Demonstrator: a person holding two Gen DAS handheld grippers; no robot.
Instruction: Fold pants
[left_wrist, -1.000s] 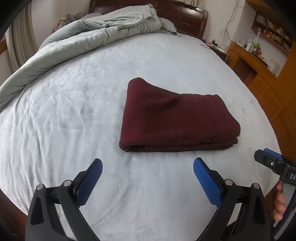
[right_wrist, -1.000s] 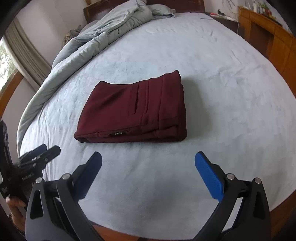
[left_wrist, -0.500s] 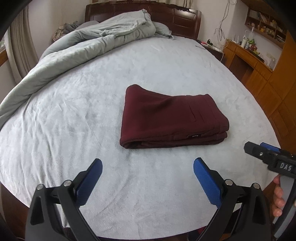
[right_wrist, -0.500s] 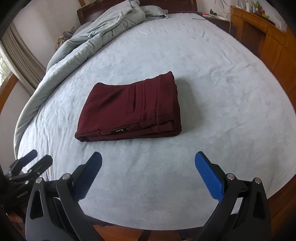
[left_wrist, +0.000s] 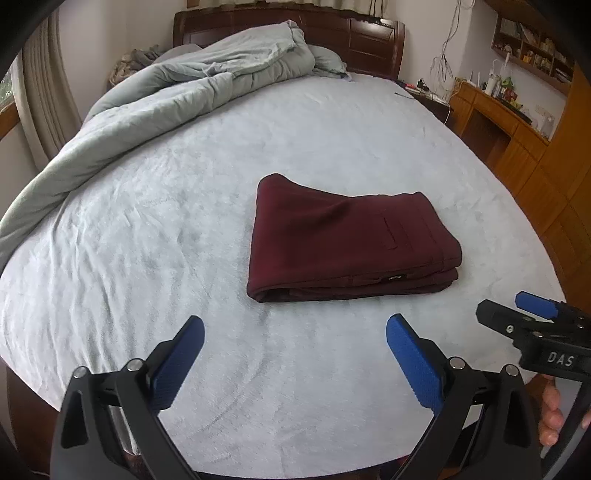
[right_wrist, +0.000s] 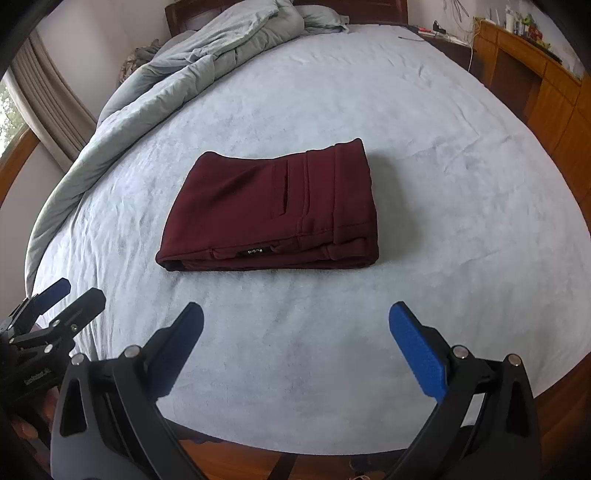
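Pants (left_wrist: 351, 240) lie folded in a compact stack mid-bed (left_wrist: 147, 229), nearer its foot edge, left gripper (left_wrist: 295, 354) and right gripper (right_wrist: 295, 343) both spread wide, empty, clear of cloth; fold looks done, so best leave stack untouched.

One folded pair of pants (left_wrist: 347, 236), two grippers, one bed (left_wrist: 332, 118), one quilt (left_wrist: 192, 88)

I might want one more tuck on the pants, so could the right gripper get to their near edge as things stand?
Probably yes. The right gripper is open and empty, and only bare bed sheet lies between it and the folded maroon pants. The left gripper is off to the side.
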